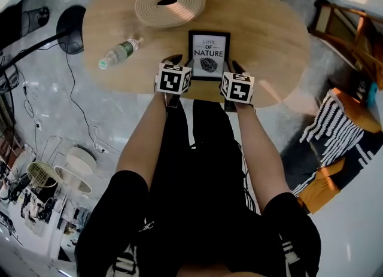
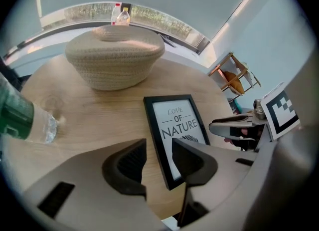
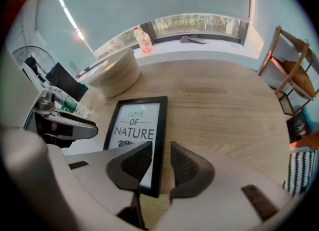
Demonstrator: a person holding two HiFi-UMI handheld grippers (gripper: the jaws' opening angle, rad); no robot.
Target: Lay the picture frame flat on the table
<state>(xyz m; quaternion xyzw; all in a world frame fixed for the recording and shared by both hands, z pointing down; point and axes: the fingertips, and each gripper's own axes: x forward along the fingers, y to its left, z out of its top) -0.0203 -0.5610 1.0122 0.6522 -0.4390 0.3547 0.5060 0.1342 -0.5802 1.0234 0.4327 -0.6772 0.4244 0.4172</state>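
Observation:
The black picture frame with the words "Love of Nature" lies flat, face up, on the oval wooden table, near its front edge. My left gripper sits at the frame's left side and my right gripper at its right side. In the left gripper view the jaws stand apart over the left edge of the frame without pressing on it. In the right gripper view the jaws are likewise apart over the right edge of the frame. Both are open.
A round woven basket sits upside down at the back of the table. A plastic water bottle lies to the frame's left. A wooden chair and a striped rug stand on the right. Cables run over the floor at left.

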